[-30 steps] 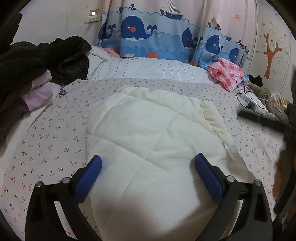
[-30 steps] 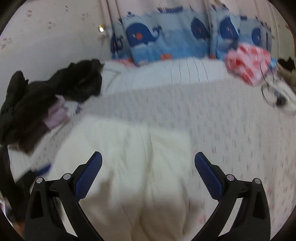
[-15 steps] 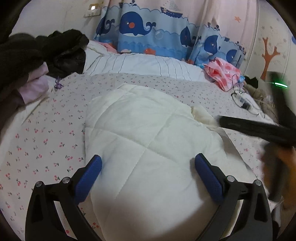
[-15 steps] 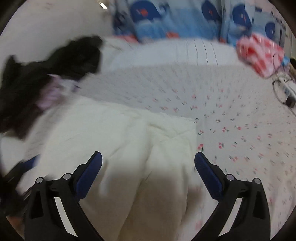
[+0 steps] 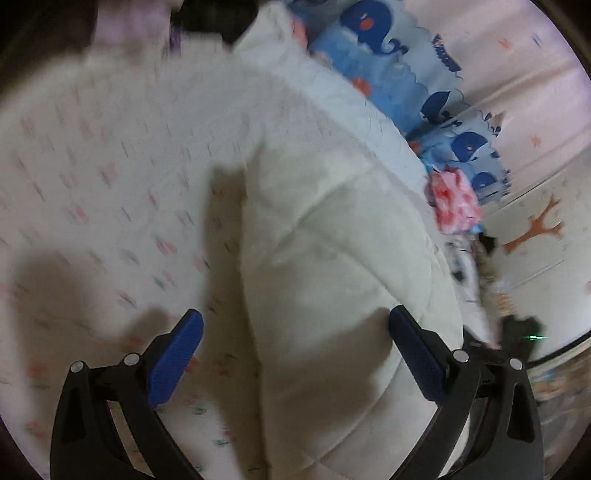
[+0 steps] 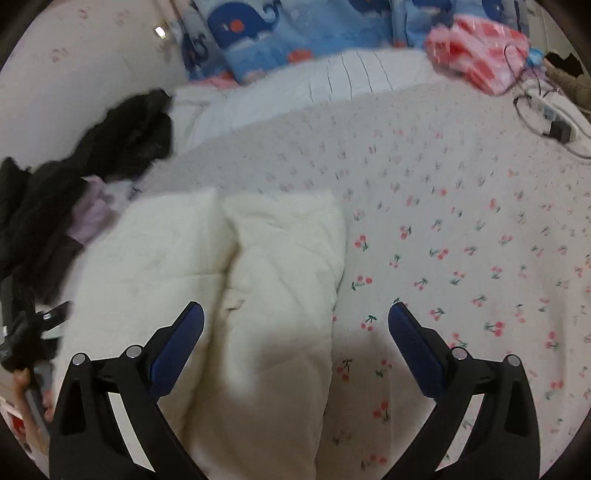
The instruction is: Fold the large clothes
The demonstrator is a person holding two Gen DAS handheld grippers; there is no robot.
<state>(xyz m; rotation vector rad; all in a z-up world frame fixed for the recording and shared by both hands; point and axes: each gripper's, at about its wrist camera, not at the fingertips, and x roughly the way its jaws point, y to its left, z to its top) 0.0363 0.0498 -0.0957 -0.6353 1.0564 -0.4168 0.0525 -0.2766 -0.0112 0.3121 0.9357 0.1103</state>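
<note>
A cream quilted padded garment (image 6: 258, 266) lies folded on the cherry-print bedsheet (image 6: 461, 229). In the left wrist view the garment (image 5: 332, 258) fills the middle, blurred and tilted. My left gripper (image 5: 295, 354) is open and empty, its fingers straddling the garment's left edge just above it. My right gripper (image 6: 295, 343) is open and empty, hovering over the garment's right edge, the right finger over bare sheet.
A heap of black and lilac clothes (image 6: 74, 192) lies at the left of the bed. A pink-red bag (image 6: 480, 55) and a power strip with cables (image 6: 554, 122) sit at the far right. A whale-print curtain (image 6: 295, 26) hangs behind a white pillow (image 6: 314, 85).
The left wrist view has swung and tilted, the gripper moving to the garment's left edge. The right gripper has shifted right, now over the garment's right edge. Both stayed open.
</note>
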